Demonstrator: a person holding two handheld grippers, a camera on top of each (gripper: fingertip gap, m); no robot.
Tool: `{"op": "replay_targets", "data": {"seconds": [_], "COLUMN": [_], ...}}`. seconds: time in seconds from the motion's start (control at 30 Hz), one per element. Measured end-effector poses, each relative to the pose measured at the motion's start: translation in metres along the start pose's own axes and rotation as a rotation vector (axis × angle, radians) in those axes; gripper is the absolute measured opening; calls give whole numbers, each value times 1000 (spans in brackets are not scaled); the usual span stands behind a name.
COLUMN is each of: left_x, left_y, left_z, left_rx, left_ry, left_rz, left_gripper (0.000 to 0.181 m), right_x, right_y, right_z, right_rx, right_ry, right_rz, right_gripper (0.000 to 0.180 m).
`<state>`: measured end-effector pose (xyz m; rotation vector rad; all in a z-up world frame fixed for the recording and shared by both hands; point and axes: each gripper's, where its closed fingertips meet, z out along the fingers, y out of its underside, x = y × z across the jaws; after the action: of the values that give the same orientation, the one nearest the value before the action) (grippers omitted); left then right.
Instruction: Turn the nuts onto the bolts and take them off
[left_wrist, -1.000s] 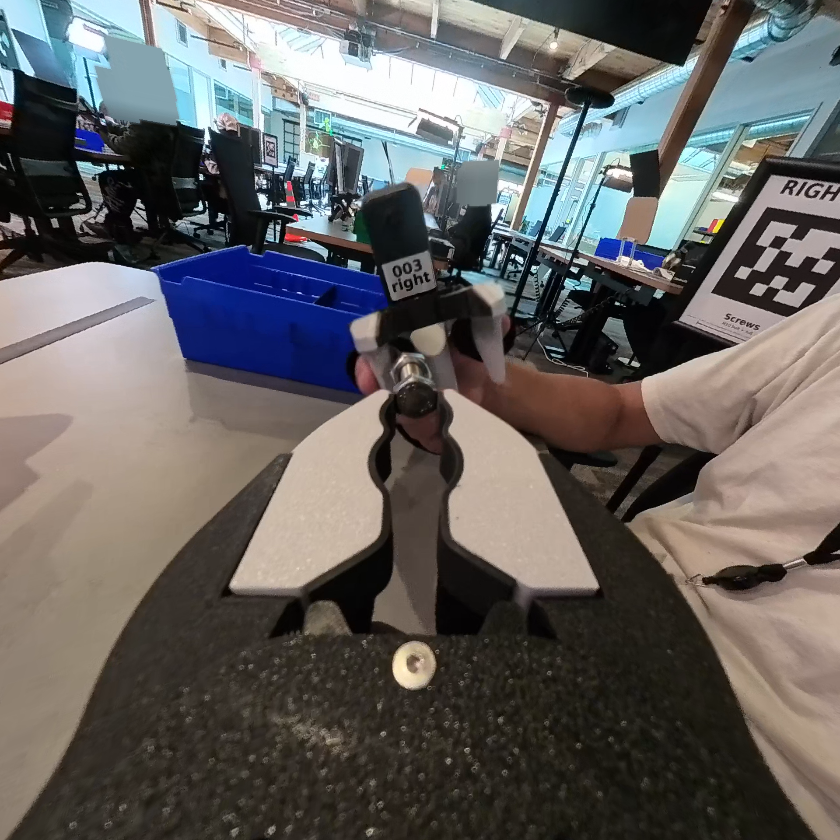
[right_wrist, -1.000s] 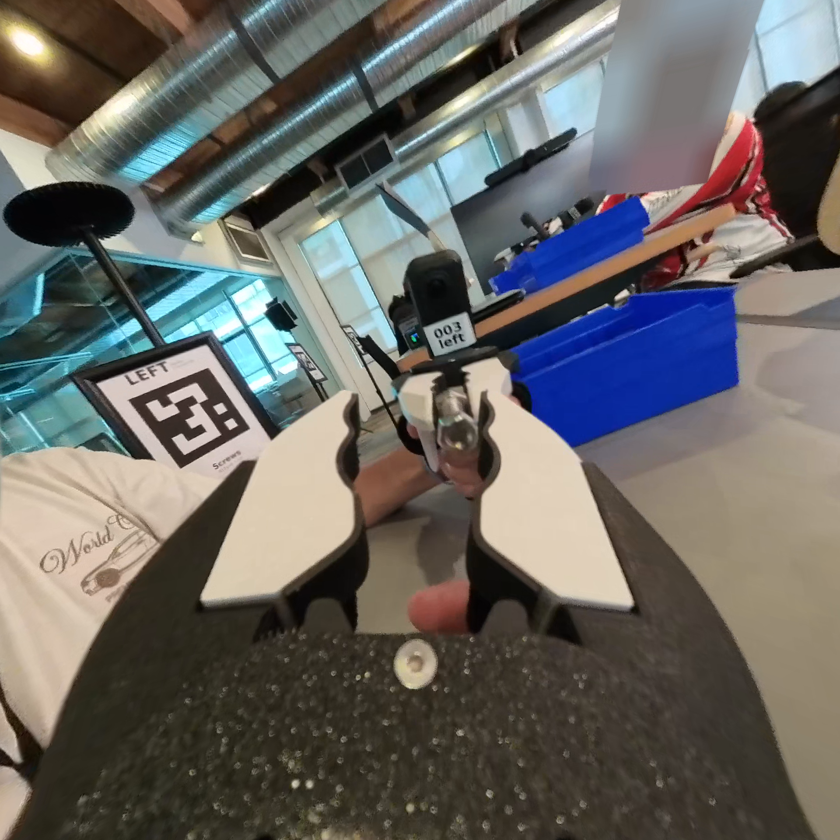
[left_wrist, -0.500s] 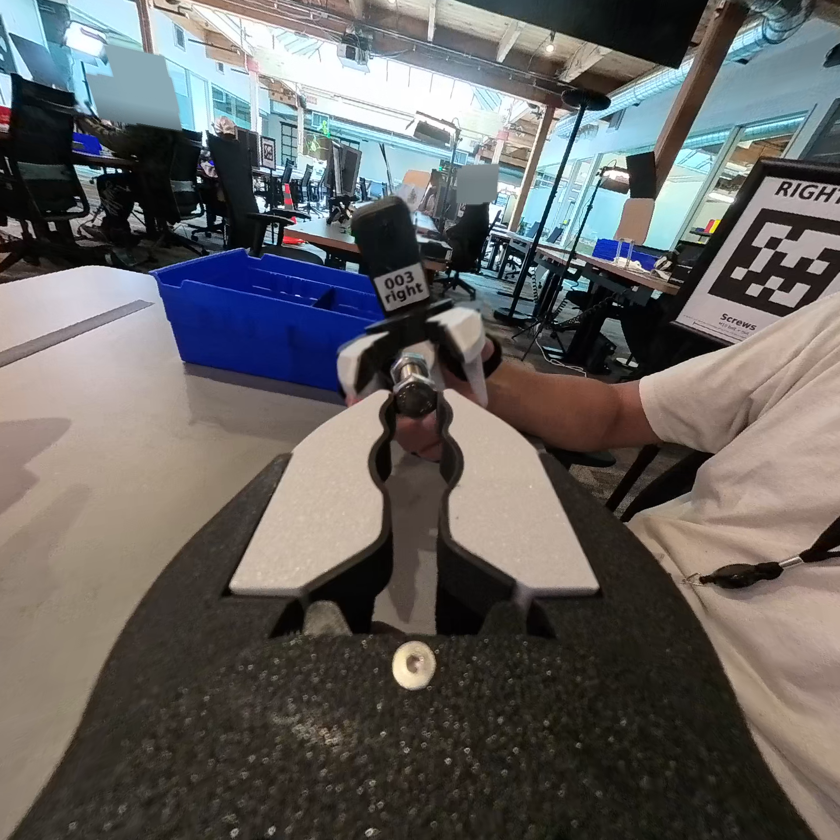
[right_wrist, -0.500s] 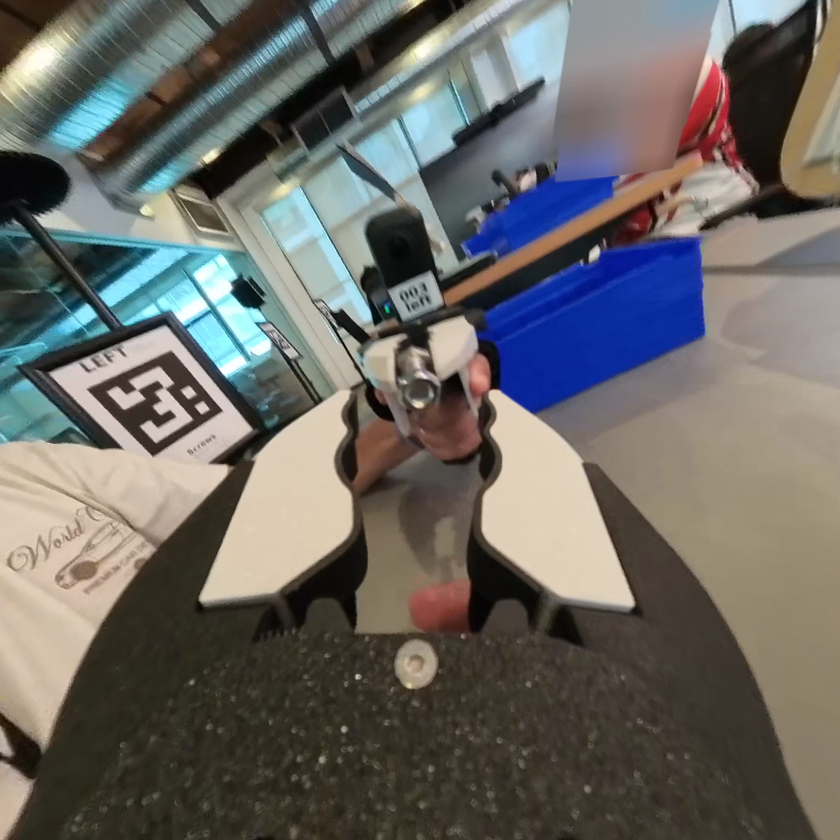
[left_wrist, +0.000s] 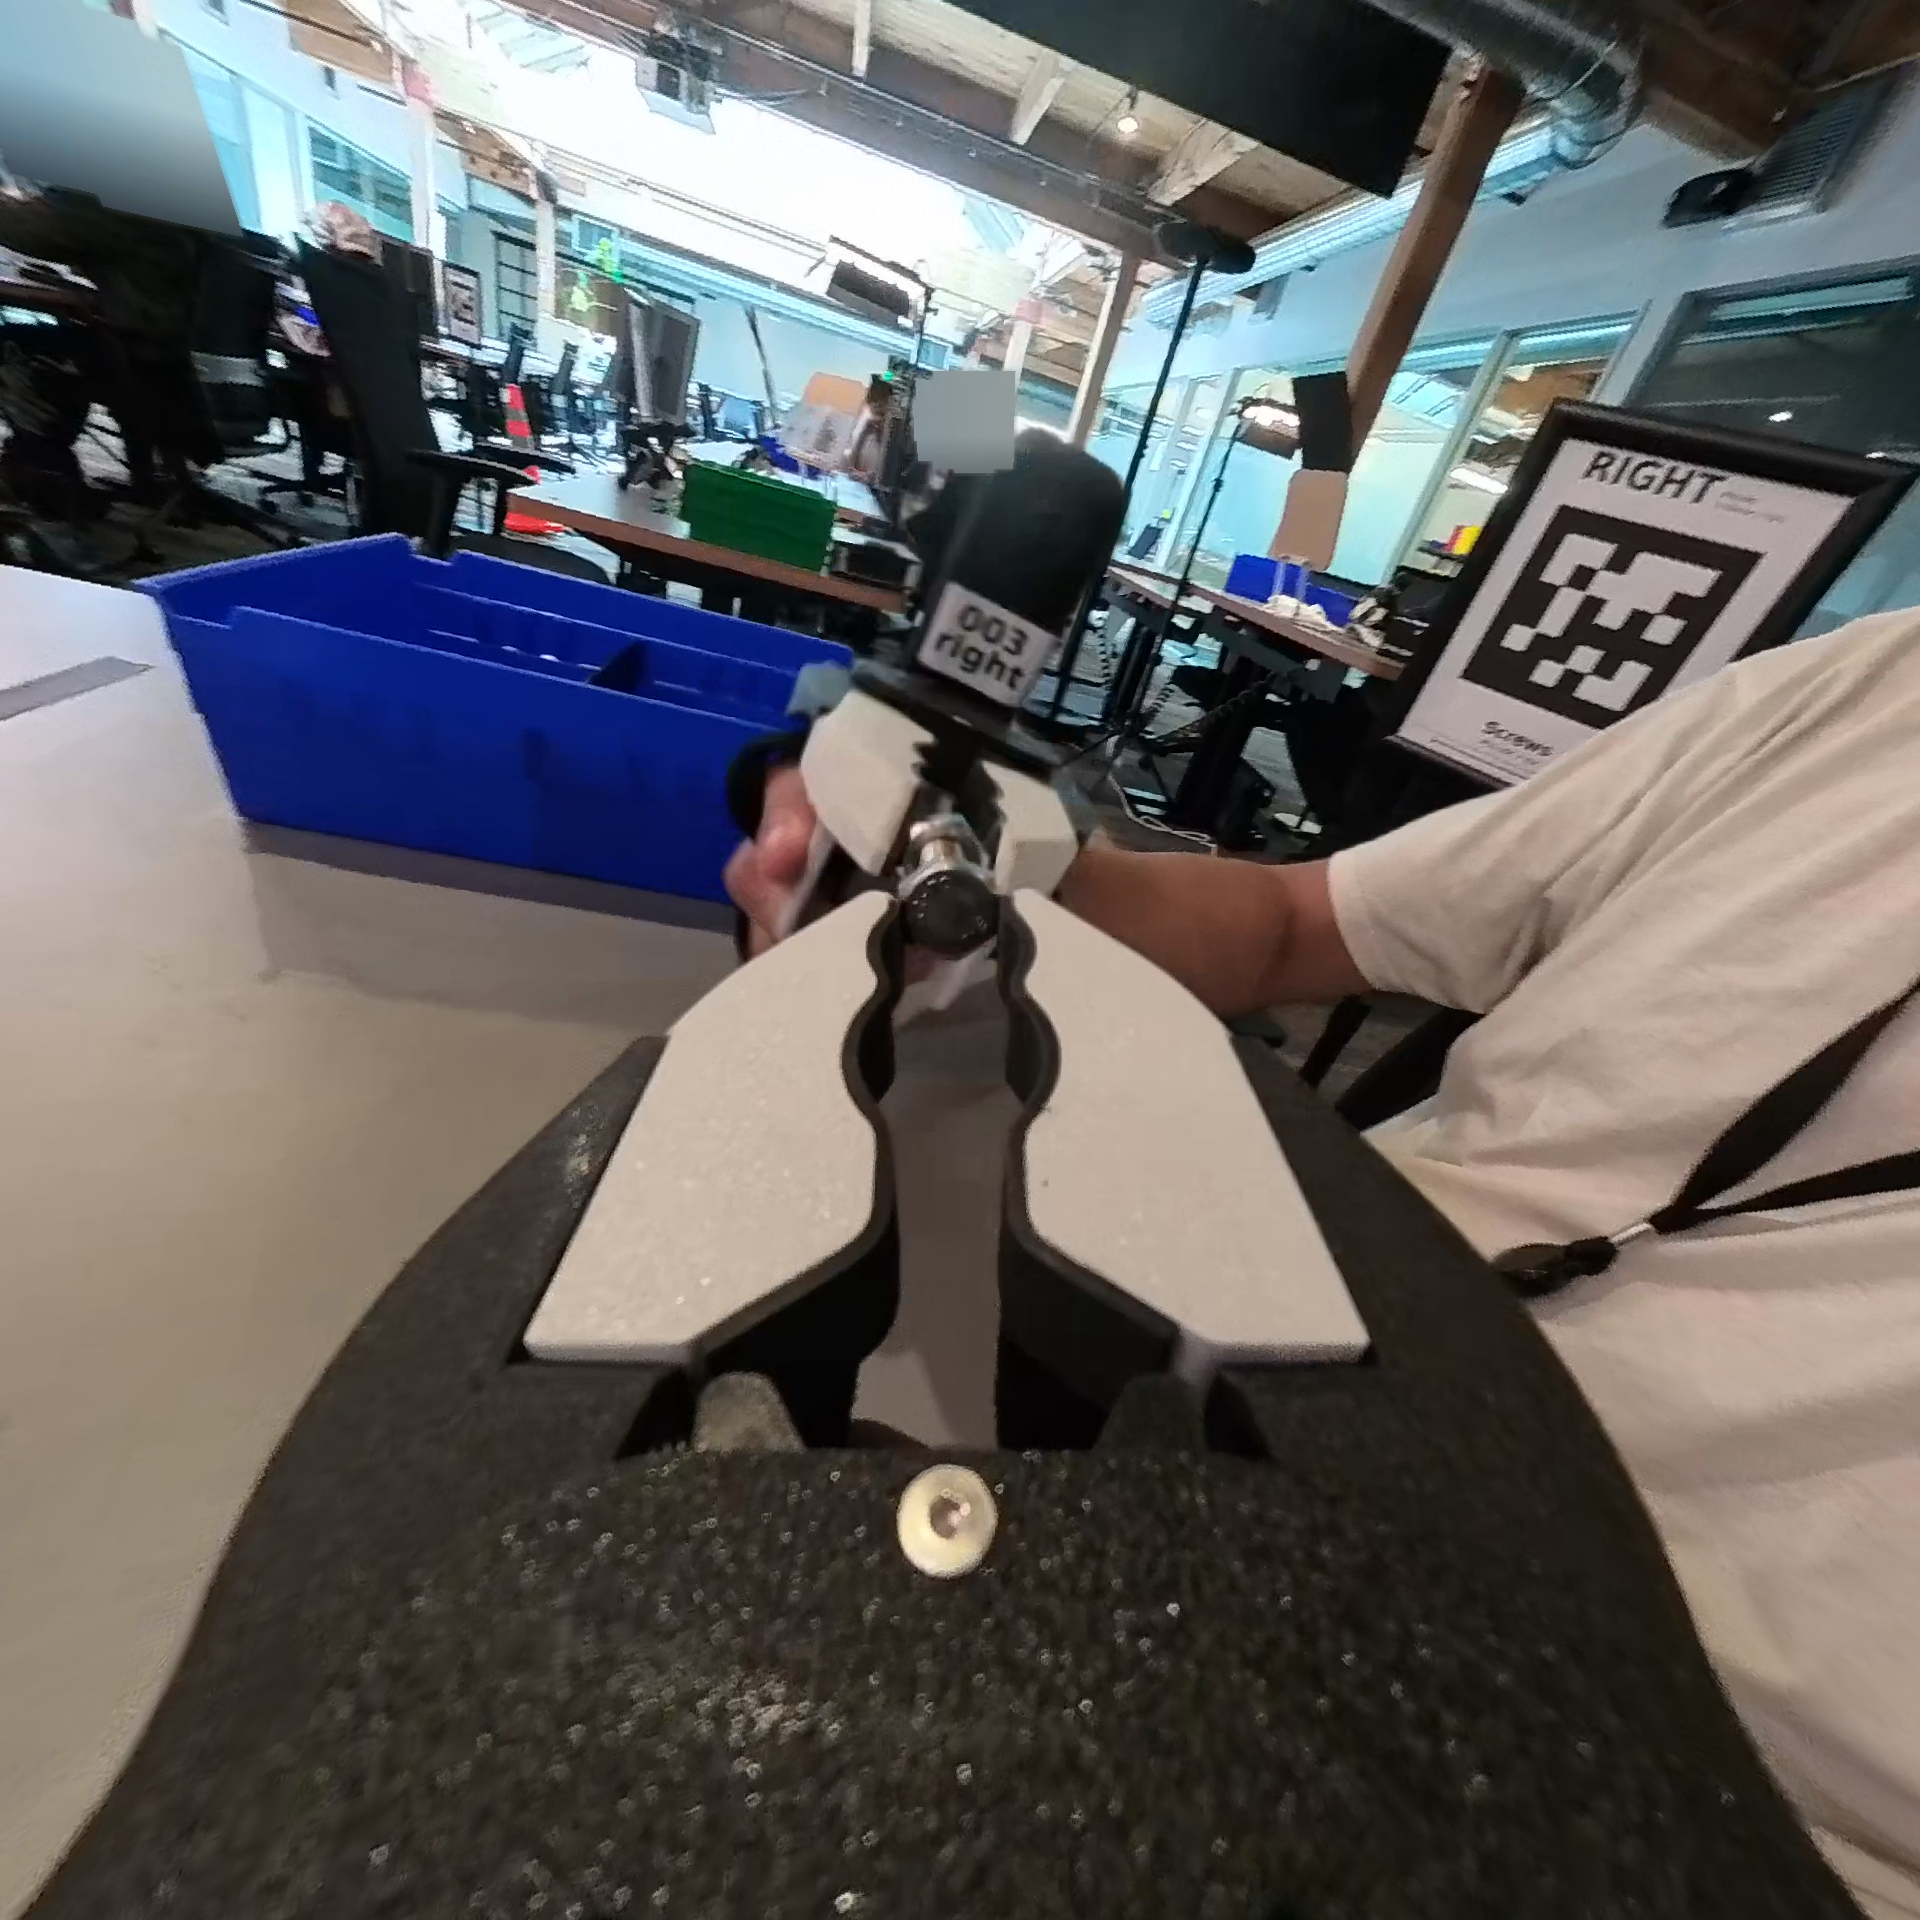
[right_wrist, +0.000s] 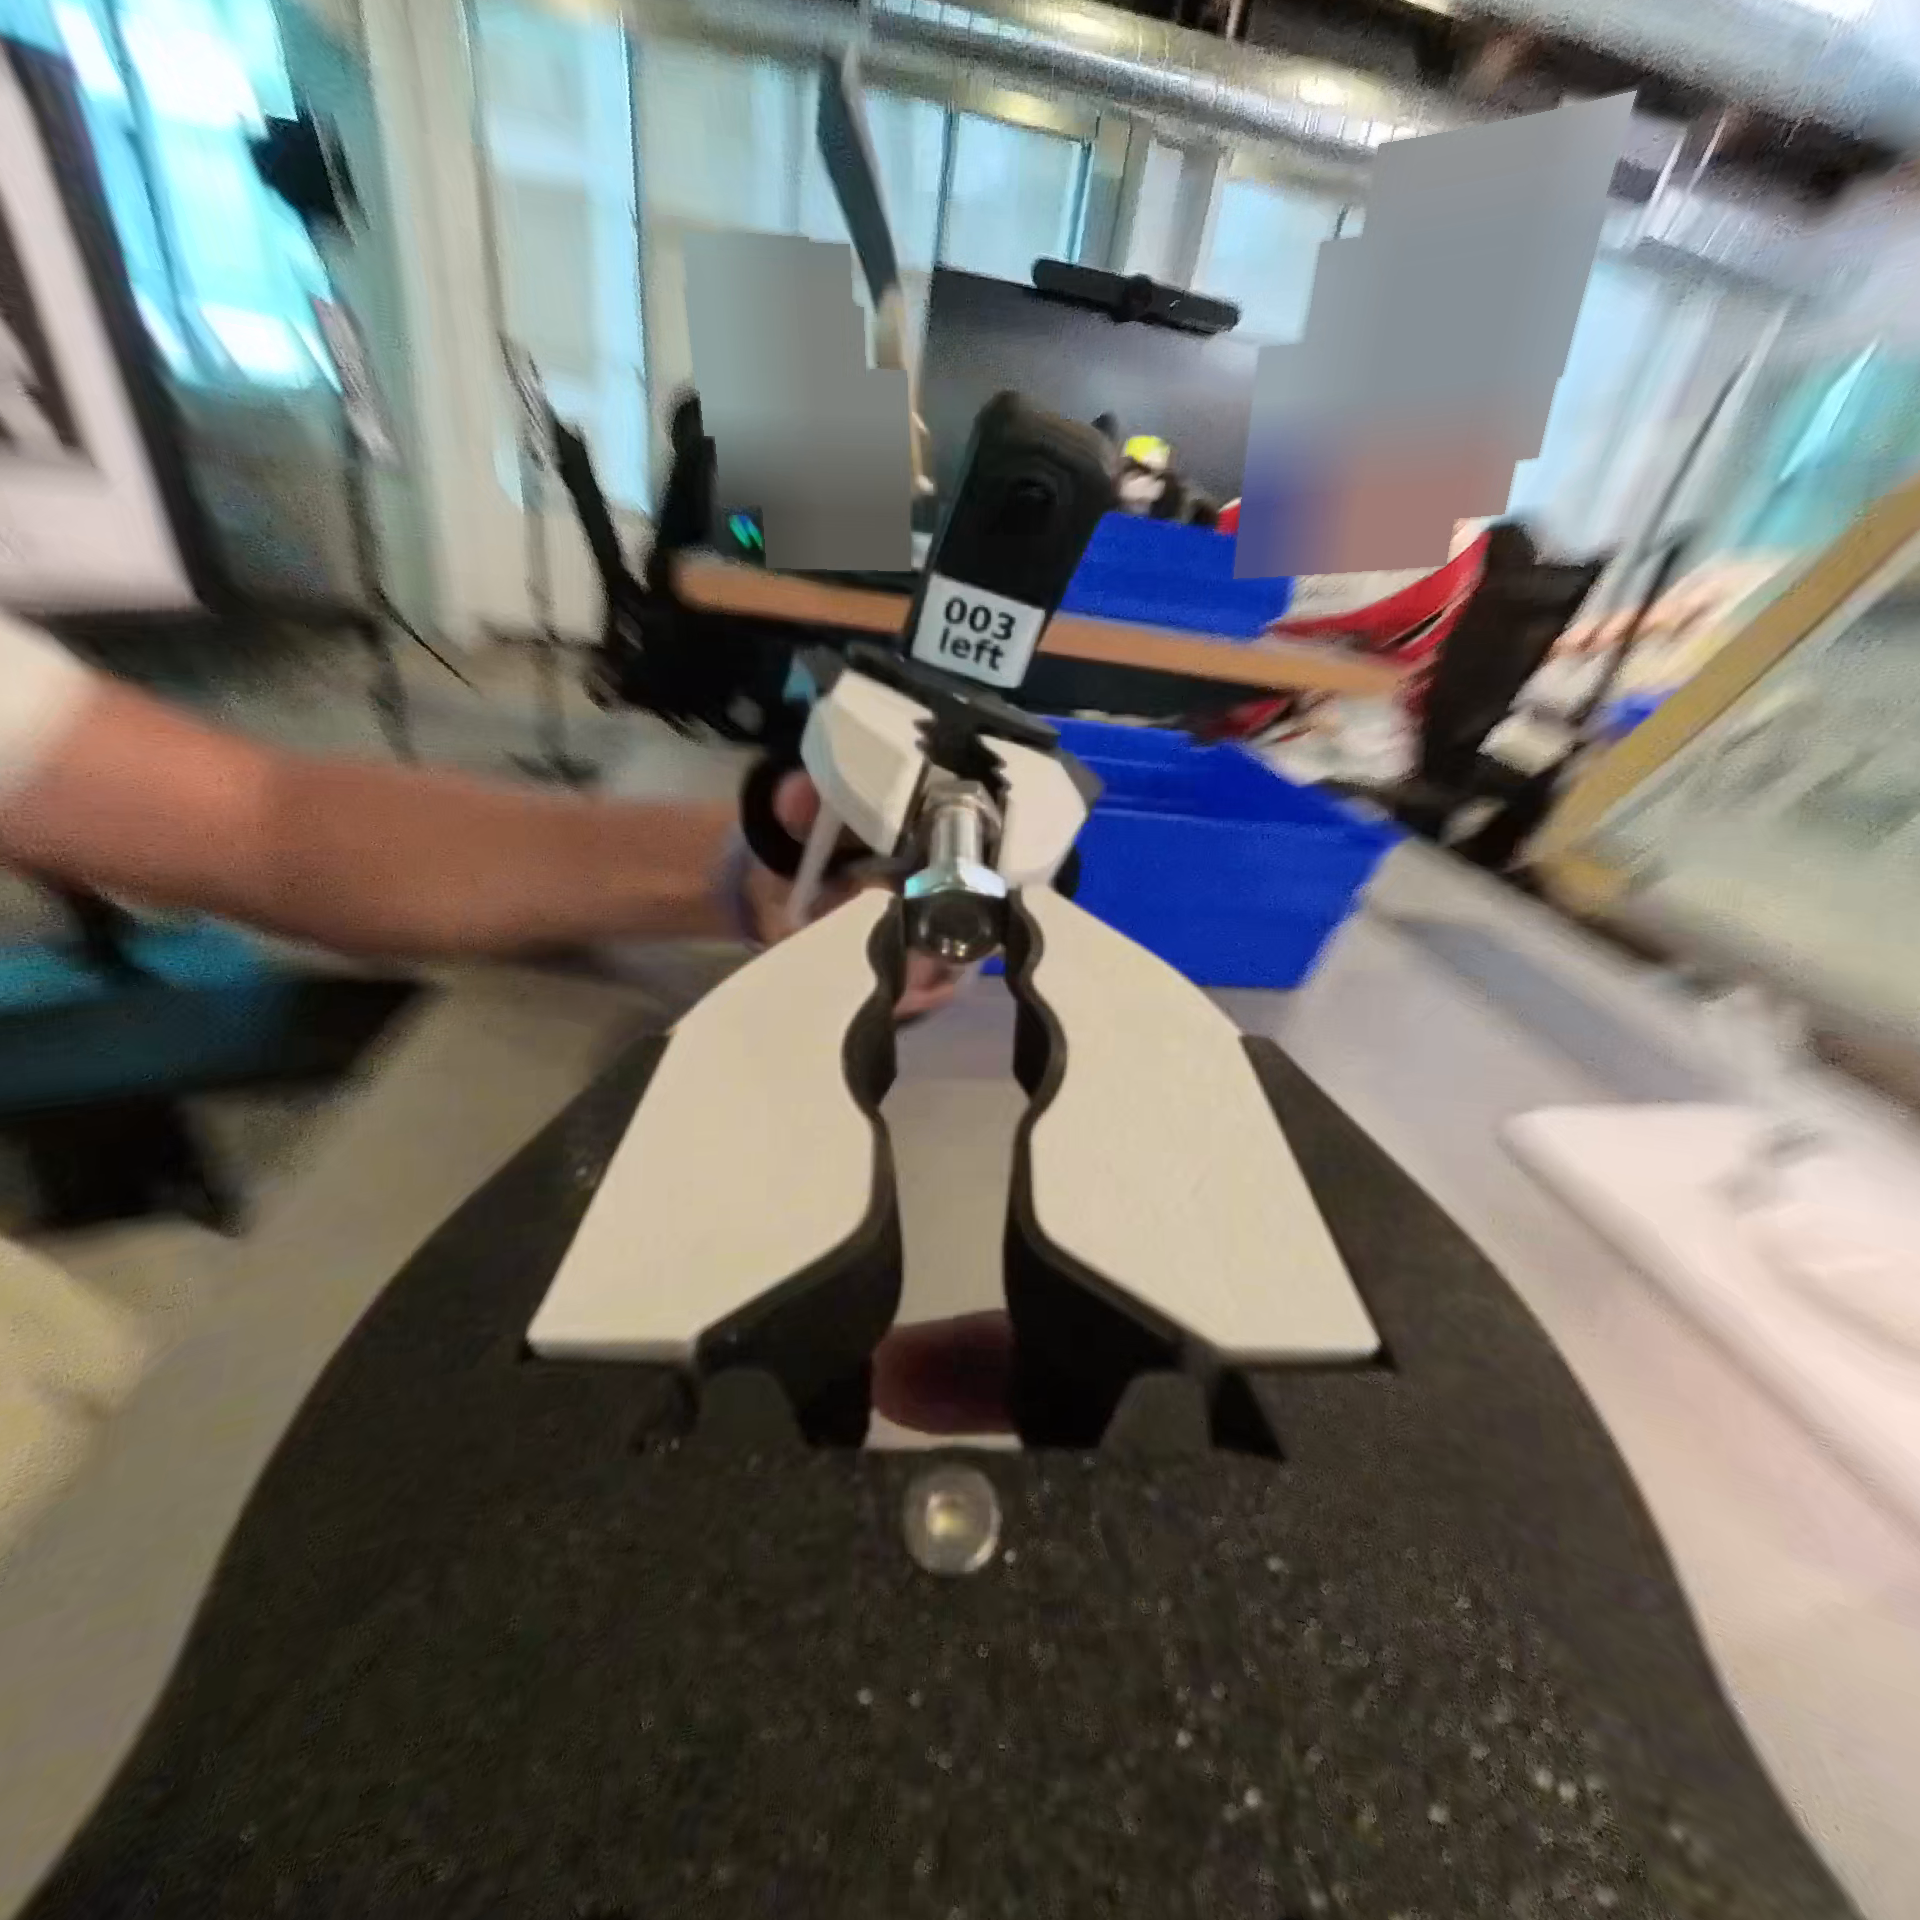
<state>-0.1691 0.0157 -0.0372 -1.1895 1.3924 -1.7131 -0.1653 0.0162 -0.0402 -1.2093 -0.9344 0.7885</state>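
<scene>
Steel bolt (left_wrist: 943, 902) spans both tools, left gripper (left_wrist: 943, 925) clamped on its round head and right gripper (right_wrist: 954, 920) clamped on the hex nut (right_wrist: 954, 914) (blue bin (left_wrist: 468, 717) far left), so it's mid-turn w/ next move needing a re-grip & another twist.

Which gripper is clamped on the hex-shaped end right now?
The right gripper: its tips pinch a hex-sided metal piece. The left gripper instead pinches a round-faced end.

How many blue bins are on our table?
1. The blue bin sits near the grey table's far edge. Other blue bins stand farther back; more may be hidden.
</scene>
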Motion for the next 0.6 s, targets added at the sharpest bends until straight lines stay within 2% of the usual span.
{"op": "replay_targets", "data": {"seconds": [0.1,0.2,0.27,0.3,0.4,0.47,0.53,0.6], "left_x": [6,3,3,4,6,6,4,0], "left_y": [3,6,6,6,1,-4,-7,-7], "left_z": [0,1,2,2,0,-3,-5,-6], "left_rx": [-15,-19,-21,-21,5,24,35,28], "left_ry": [55,55,59,61,65,54,38,2], "left_rz": [-40,-61,-59,-56,-48,-35,-20,6], "left_gripper": [16,16,16,16,16,16,16,16], "right_x": [-4,0,-1,-4,-7,-1,2,-8], "right_y": [2,5,6,6,4,4,7,2], "right_z": [-1,-3,-4,-4,-3,-6,-5,-3], "right_rx": [-69,-116,-103,-89,-60,-43,-16,41], "right_ry": [115,200,228,207,135,92,10,-172], "right_rz": [-472,-685,-709,-669,-331,-52,315,663], "right_gripper": [18,18,18,22,58,52,51,49]}}
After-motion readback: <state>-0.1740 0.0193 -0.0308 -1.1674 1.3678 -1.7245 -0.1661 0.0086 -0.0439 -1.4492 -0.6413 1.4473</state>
